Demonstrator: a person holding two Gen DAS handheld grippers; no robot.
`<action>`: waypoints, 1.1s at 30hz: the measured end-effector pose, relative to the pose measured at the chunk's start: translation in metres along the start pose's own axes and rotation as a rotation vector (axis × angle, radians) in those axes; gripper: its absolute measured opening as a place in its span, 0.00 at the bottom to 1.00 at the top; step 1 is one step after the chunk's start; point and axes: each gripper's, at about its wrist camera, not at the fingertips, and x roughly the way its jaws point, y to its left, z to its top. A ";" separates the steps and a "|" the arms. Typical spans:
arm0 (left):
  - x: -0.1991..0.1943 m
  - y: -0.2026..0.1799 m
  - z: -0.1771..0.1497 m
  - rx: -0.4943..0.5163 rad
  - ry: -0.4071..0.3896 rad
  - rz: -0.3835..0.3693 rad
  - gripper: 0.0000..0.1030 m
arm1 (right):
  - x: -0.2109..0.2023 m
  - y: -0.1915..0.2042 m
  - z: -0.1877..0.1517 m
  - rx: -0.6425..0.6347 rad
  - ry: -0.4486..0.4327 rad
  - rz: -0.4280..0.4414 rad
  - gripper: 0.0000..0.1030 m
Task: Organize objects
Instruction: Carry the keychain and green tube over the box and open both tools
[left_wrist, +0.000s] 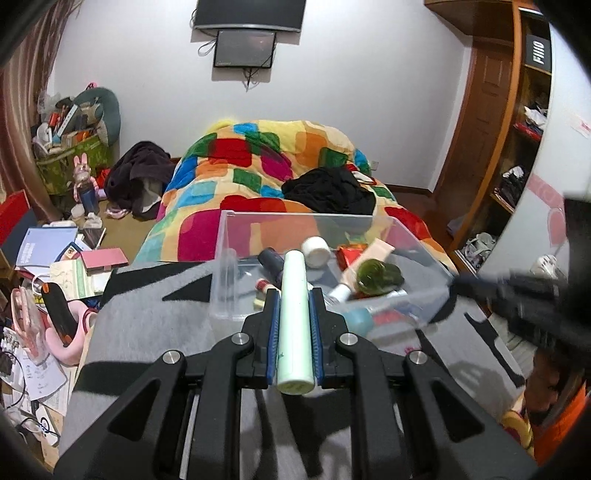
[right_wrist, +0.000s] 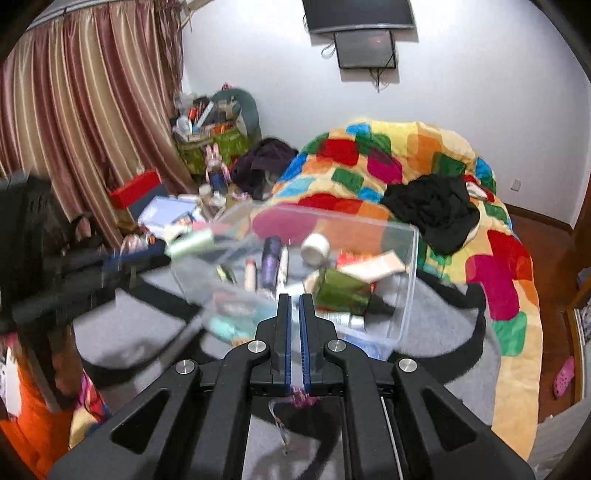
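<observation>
My left gripper (left_wrist: 294, 295) is shut on a pale green tube (left_wrist: 293, 317), held lengthwise between the blue pads, its far end over the near rim of a clear plastic box (left_wrist: 229, 236). The box holds several cosmetics: a white jar (left_wrist: 315, 251), a dark green bottle (left_wrist: 376, 277), a dark tube (left_wrist: 271, 260). In the right wrist view my right gripper (right_wrist: 294, 297) is shut with nothing between the pads, just in front of the box (right_wrist: 406, 280). The left gripper with the green tube (right_wrist: 192, 240) shows blurred at the left.
The box sits on a grey and black blanket (left_wrist: 147, 317) on a bed with a colourful quilt (left_wrist: 236, 162) and black clothing (left_wrist: 332, 192). Books and clutter (left_wrist: 55, 258) cover the floor at the left. A wooden shelf (left_wrist: 517, 147) stands at the right.
</observation>
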 end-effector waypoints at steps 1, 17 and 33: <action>0.006 0.004 0.003 -0.010 0.012 0.001 0.14 | 0.004 -0.001 -0.005 -0.005 0.024 -0.004 0.05; 0.066 0.009 0.019 -0.006 0.150 0.029 0.14 | 0.057 -0.006 -0.060 -0.062 0.250 -0.042 0.25; 0.028 0.003 0.022 0.014 0.075 -0.013 0.26 | 0.008 -0.011 -0.004 0.010 0.020 -0.038 0.24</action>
